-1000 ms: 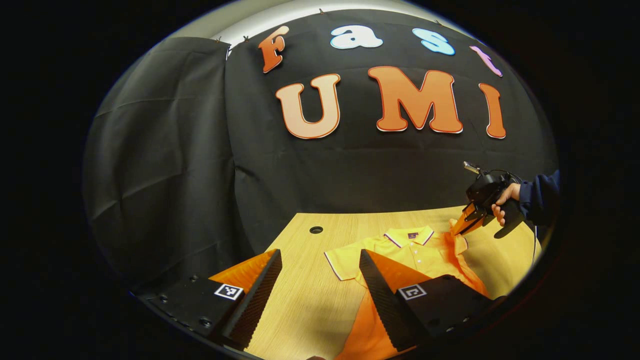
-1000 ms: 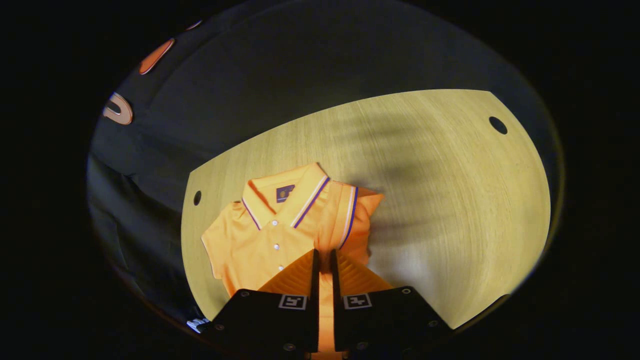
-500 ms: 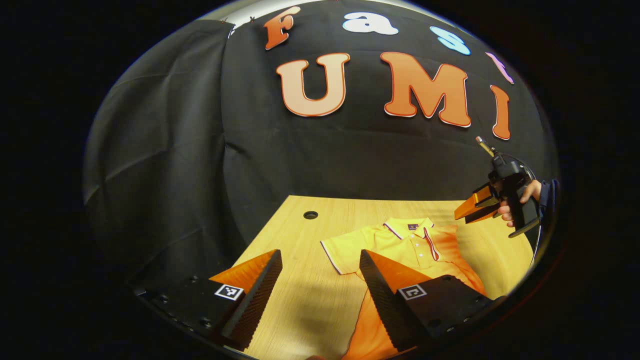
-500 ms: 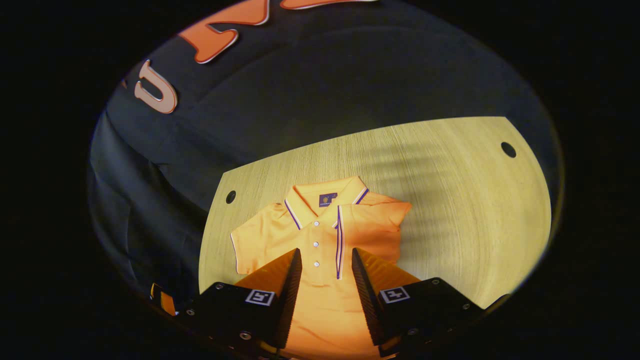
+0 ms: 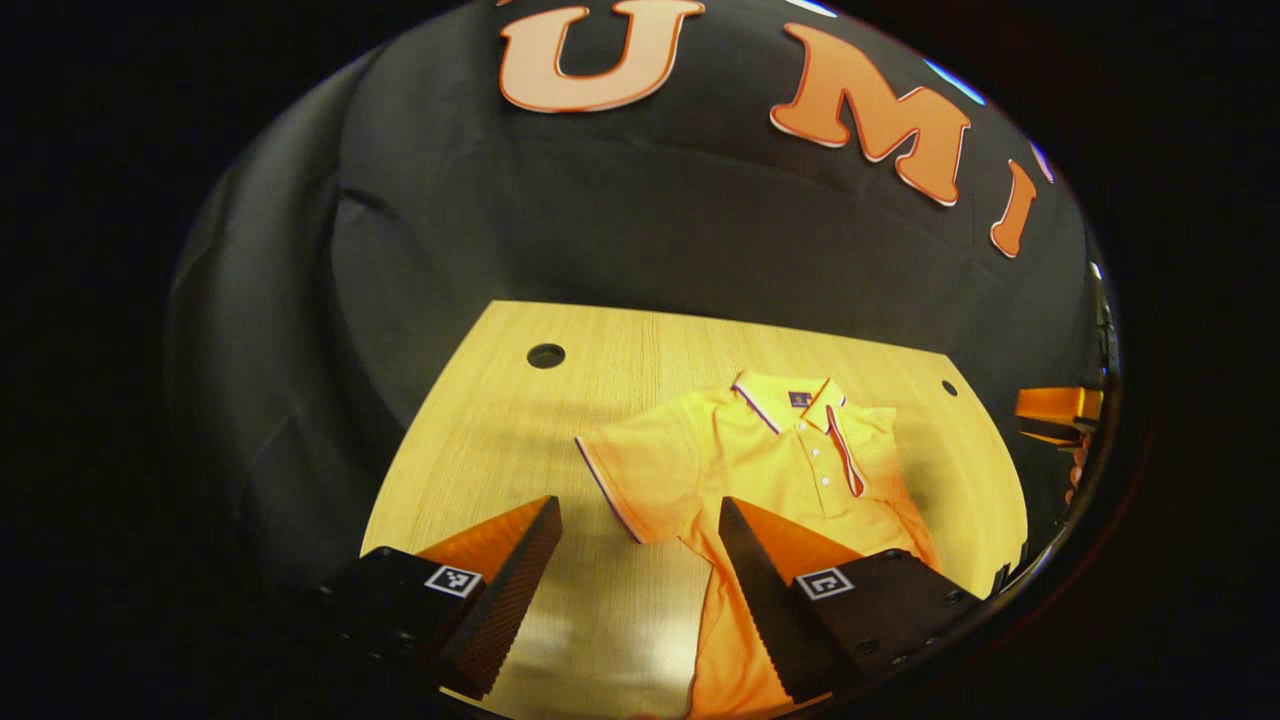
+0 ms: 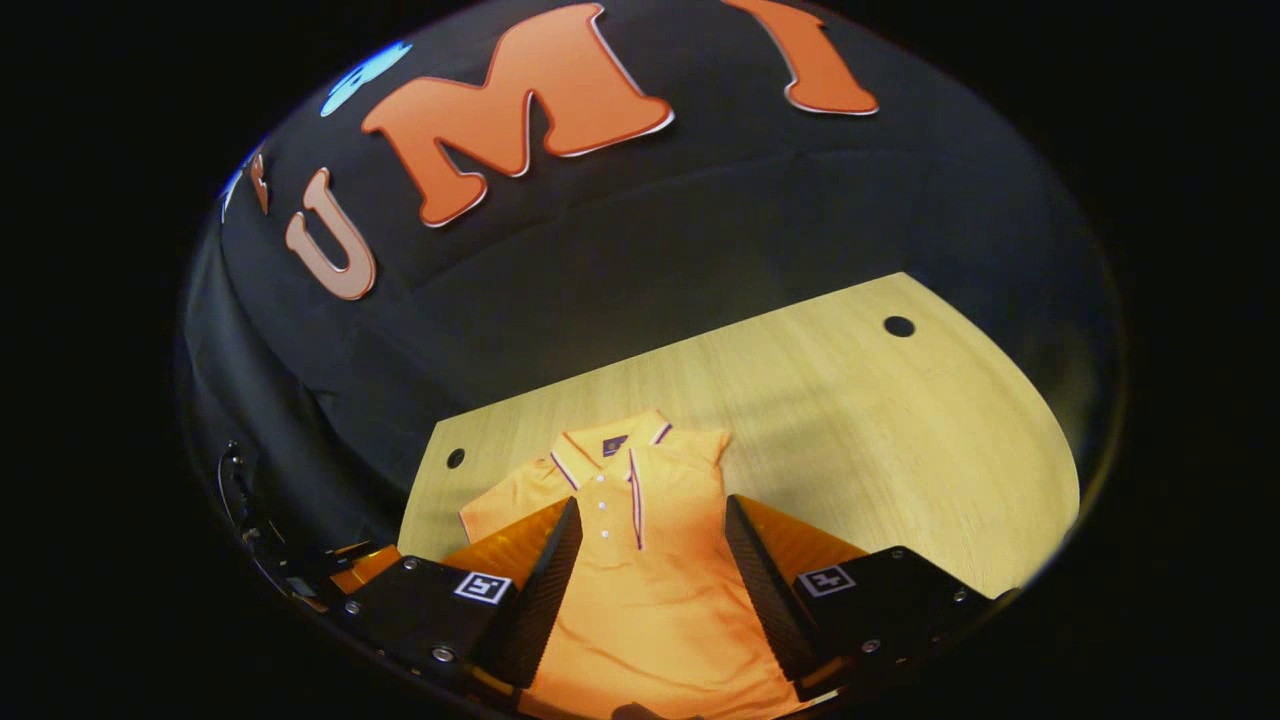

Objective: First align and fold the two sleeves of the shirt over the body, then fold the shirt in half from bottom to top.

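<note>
In the left gripper view, the left gripper [image 5: 640, 590] sits at the bottom of the frame with its fingers spread wide and nothing between them, above bare wooden table [image 5: 480, 440]. A round hole [image 5: 546, 355] shows in the table at upper left. Right of centre lies the orange polo shirt [image 5: 780, 470], collar toward the booth wall; its one sleeve [image 5: 640, 480] is spread flat toward the left, while the other is folded over the body. At the far right edge the right gripper [image 5: 1055, 410] is partly visible; its opening cannot be told there. In the right gripper view, the right gripper [image 6: 652, 580] hangs at bottom centre, fingers well apart and empty, above the shirt's body [image 6: 640, 590].
</note>
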The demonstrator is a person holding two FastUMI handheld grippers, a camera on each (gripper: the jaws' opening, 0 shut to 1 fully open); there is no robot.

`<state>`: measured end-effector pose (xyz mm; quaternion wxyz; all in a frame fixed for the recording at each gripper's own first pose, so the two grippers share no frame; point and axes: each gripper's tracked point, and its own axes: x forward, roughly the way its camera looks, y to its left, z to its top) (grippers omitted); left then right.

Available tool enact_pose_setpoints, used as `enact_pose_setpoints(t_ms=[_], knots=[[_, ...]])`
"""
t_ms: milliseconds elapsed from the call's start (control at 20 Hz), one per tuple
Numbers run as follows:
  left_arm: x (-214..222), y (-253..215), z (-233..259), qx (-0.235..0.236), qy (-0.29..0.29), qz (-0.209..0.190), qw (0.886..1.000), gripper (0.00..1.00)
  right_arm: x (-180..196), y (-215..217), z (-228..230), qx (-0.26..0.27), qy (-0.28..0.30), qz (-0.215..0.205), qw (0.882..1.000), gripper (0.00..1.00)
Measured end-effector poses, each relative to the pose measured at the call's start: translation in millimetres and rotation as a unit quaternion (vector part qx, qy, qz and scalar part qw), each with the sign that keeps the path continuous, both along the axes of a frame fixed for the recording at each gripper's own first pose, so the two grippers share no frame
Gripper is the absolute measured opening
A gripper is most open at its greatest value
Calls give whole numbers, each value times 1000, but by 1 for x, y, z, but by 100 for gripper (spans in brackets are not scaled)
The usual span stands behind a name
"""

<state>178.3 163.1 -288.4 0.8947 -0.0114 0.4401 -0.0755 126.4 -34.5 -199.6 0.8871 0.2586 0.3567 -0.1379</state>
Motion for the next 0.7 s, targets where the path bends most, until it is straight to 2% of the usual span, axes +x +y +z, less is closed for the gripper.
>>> enact_pose_setpoints(t_ms=[150,300,450,700], knots=[[18,-7,-29,-8,56,-13,998,98,-46,-21,4,-20,0,-56,998,89],[34,-14,-56,-4,107,-10,994,98,-85,-34,14,-51,-2,-93,994,89],[50,-18,-80,1,150,5,989,98,-110,-48,31,-98,-4,-109,989,90],[61,-12,-122,22,227,36,973,97,-128,-70,63,-172,-20,-110,979,90]])
